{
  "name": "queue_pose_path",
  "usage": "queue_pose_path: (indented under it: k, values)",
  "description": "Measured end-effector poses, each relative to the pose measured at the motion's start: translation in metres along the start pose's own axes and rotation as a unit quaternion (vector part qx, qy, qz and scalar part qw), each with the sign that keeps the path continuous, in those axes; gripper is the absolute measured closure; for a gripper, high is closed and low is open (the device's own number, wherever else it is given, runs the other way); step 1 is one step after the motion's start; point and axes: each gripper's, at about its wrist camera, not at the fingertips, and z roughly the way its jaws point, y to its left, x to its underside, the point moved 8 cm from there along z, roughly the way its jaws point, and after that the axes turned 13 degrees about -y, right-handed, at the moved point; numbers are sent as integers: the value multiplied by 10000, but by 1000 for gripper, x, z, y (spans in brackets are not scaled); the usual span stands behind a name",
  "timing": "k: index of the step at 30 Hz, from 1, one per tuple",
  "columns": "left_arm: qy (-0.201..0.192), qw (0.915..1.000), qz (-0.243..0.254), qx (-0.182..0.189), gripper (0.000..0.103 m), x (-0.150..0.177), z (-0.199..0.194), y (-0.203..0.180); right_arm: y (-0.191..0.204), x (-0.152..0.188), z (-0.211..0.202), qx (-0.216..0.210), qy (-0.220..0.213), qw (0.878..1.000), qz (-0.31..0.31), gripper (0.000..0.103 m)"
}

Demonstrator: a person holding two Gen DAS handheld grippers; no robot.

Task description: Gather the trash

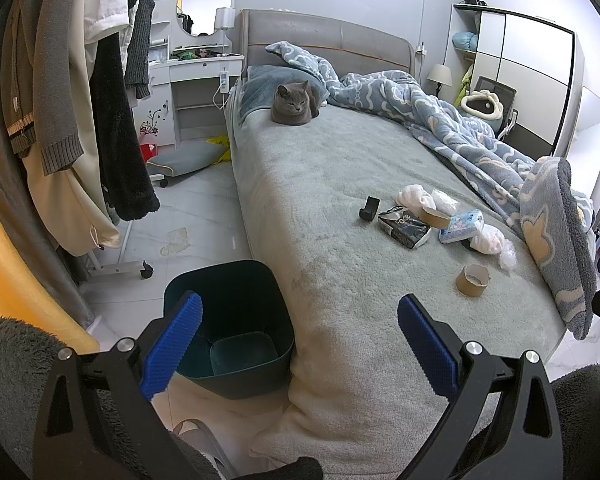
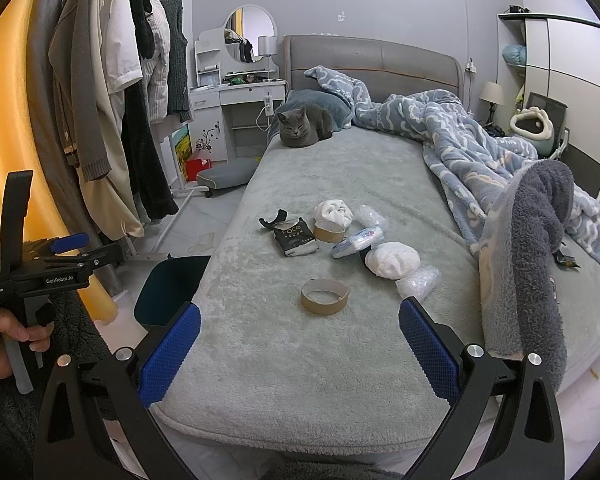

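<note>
Hidden or unclear: the bin [image 1: 236, 320] is cut off in the right wrist view, where only its dark rim shows past the bed [image 1: 340, 208] edge; the print on the black pack [image 1: 404, 226] reads only in part; the blue-white pack [image 1: 462, 226] bears print too small to read; a small dark item lies half under that pack and cannot be identified; the contents of the 2 clear wraps [image 2: 418, 282] cannot be made out; the far right of the bed is covered by the duvet [image 1: 460, 128]

Pose: the left gripper [image 1: 300, 338] is held low over the near-left corner of the bed, fingers spread wide, nothing between them; 1 blue pad [image 1: 172, 348] lies across the bin rim in view; the right gripper [image 2: 300, 348] is level over the foot of the bed, also spread wide and empty; in the right wrist view the left device shows at the left edge, gripped by a hand [image 2: 0, 340]

Trash location: all on the grey bed cover, right of centre; 1 tape core [image 2: 325, 296] lies nearest the right gripper, apart from the rest; a 2nd core [image 2: 329, 232] touches the black pack; 2 white wads [image 2: 392, 260] lie at either end of the cluster; a black clip [image 1: 369, 210] lies just left of the black pack; the bin stands on the floor against the bed side

A cat [image 1: 294, 104] sits at the head end, well apart from the trash
</note>
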Motion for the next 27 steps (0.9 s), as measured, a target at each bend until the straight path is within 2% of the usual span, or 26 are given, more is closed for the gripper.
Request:
queue_pose_path:
  k: [27]
  values:
    - [38,10000,-39,50,3,1,0,-2,1,6,2,34,45,10000,3,3]
